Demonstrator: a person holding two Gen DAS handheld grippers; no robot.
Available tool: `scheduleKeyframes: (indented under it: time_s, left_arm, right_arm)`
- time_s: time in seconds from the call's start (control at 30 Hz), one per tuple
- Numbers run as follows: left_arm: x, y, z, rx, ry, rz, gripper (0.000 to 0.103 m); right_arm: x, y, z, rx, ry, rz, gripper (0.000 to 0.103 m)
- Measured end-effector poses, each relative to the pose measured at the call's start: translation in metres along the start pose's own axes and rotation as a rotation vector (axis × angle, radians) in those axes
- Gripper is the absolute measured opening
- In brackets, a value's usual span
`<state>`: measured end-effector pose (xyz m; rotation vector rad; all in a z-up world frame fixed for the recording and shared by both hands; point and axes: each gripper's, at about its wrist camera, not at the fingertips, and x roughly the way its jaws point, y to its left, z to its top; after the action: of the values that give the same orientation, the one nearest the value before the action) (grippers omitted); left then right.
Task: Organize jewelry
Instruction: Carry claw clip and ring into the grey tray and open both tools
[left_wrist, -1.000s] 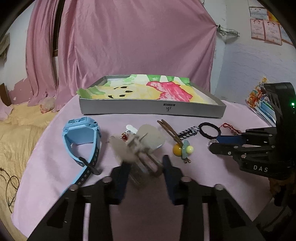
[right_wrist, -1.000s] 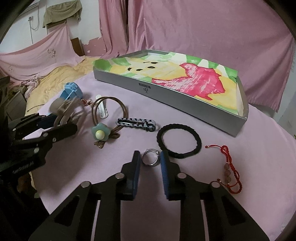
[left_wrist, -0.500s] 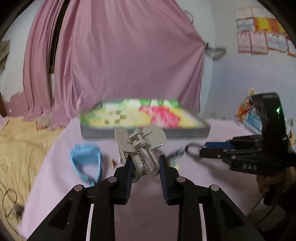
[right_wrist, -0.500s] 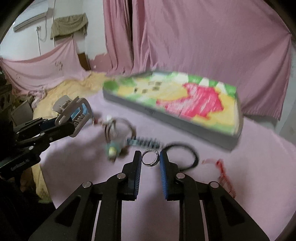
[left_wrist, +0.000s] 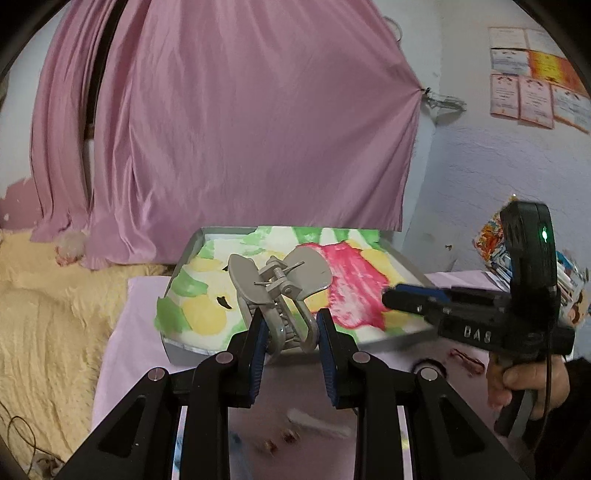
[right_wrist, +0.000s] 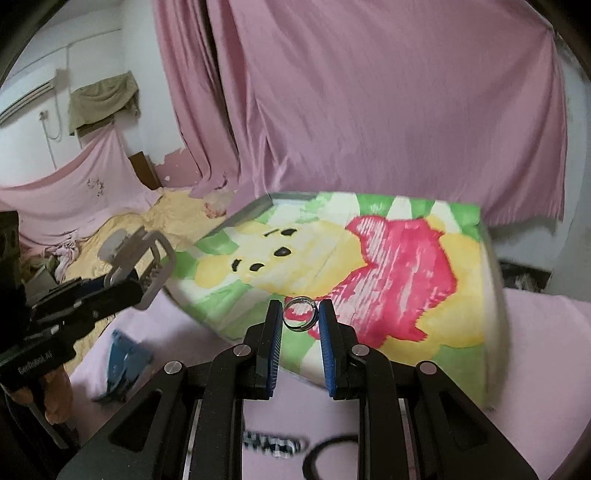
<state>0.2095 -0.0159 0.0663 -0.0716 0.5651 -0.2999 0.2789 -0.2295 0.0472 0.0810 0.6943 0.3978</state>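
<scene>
Left wrist view: the left gripper is clamped on a grey hair claw clip, held up in front of the tray, whose lining shows a yellow, pink and green cartoon print. Right wrist view: the right gripper is closed on a small silver ring, raised above the tray's near edge. On the pink tablecloth before the tray lie a black hair tie, a black-and-white item, blurred, and a blue watch.
</scene>
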Motion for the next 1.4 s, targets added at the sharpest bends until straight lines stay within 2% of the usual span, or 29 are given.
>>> scheduleKeyframes:
  time_s: [0.17,0.53,0.87,0.93,0.97,1.0,1.03,1.13,1.17,1.2,1.27,1.33,1.4]
  left_arm:
    - [0.042,0.019,0.009,-0.075,0.156,-0.016,0.025]
    - [0.08,0.018,0.001,-0.063,0.283,-0.003,0.025]
    - [0.085,0.021,-0.002,-0.066,0.299,0.006,0.025]
    - [0.084,0.021,-0.002,-0.062,0.301,0.018,0.026]
    - [0.084,0.021,-0.002,-0.062,0.3,0.022,0.027]
    - [0.083,0.022,-0.001,-0.064,0.298,0.031,0.031]
    - [0.081,0.023,-0.001,-0.068,0.292,0.034,0.033]
    - [0.069,0.025,0.0,-0.09,0.253,0.029,0.053]
    - [0.063,0.026,-0.001,-0.099,0.232,0.029,0.06]
    - [0.057,0.026,-0.001,-0.106,0.208,0.028,0.061]
    - [0.046,0.025,-0.003,-0.099,0.171,0.032,0.063]
    - [0.035,0.021,-0.005,-0.087,0.133,0.048,0.071]
    - [0.021,0.017,-0.009,-0.077,0.081,0.06,0.084]
  right_arm:
    - [0.026,0.001,0.004,0.015,0.053,-0.018,0.018]
    - [0.052,-0.008,0.0,0.043,0.132,-0.026,0.018]
    - [0.068,-0.011,-0.007,0.048,0.189,-0.037,0.018]
    - [0.068,-0.011,-0.008,0.048,0.185,-0.044,0.022]
    - [0.066,-0.01,-0.007,0.047,0.176,-0.052,0.029]
    - [0.064,-0.011,-0.007,0.047,0.166,-0.055,0.038]
    - [0.059,-0.011,-0.007,0.051,0.148,-0.057,0.04]
    - [0.043,-0.012,-0.005,0.062,0.088,-0.074,0.042]
    - [0.037,-0.013,-0.006,0.069,0.067,-0.079,0.046]
    - [0.029,-0.013,-0.006,0.079,0.037,-0.081,0.052]
    - [0.017,-0.013,-0.009,0.089,-0.012,-0.086,0.056]
    - [0.002,-0.01,-0.013,0.095,-0.074,-0.092,0.06]
    - [-0.012,-0.009,-0.02,0.102,-0.133,-0.082,0.069]
